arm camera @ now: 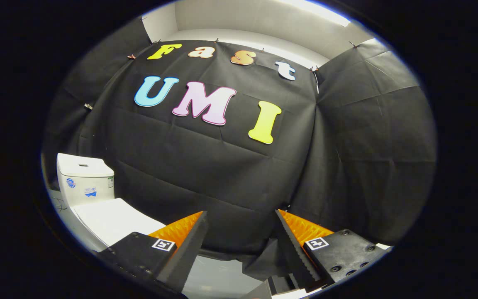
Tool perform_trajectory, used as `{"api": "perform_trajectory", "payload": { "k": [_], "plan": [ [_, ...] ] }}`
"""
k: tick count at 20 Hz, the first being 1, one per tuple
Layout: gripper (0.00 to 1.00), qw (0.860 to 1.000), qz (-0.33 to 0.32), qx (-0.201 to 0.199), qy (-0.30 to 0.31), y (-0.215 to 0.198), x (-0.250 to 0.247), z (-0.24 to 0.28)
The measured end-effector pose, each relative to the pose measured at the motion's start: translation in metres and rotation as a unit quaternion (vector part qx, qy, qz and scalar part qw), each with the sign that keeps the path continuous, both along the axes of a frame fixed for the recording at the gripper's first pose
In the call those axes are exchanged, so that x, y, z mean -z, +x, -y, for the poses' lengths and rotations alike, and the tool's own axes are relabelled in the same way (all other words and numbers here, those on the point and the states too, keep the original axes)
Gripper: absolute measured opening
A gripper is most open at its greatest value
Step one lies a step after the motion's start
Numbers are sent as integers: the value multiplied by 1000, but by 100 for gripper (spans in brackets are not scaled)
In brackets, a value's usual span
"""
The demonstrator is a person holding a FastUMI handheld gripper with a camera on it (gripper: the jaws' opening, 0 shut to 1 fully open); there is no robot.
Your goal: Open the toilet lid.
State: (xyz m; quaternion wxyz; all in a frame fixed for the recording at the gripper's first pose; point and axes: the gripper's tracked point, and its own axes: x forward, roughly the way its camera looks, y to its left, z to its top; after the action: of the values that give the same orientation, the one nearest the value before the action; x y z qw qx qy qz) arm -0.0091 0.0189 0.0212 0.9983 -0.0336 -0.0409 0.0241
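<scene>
Gripper (241,224) sits at bottom centre of the frame, fingers spread wide, nothing between them, nothing held. Fingertips point at the black cloth wall (222,174), which covers the middle and right of the frame. Toilet (98,203) is at lower left, well off to the left of the left finger. Its tank (84,179) stands upright against the wall, with stickers on the front. Lid (112,220) lies flat and closed below the tank; its near end is hidden behind the left finger. Pale floor (214,276) shows between the fingers at the bottom. Lid edge detail is hard to tell, probably fisheye blur.
</scene>
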Motion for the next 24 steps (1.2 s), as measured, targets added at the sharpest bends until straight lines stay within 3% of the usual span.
{"api": "perform_trajectory", "payload": {
  "k": [6,24],
  "plan": [
    [98,999,-19,16,23,5,9,14],
    [98,999,-23,-32,17,10,11,-25]
  ]
}}
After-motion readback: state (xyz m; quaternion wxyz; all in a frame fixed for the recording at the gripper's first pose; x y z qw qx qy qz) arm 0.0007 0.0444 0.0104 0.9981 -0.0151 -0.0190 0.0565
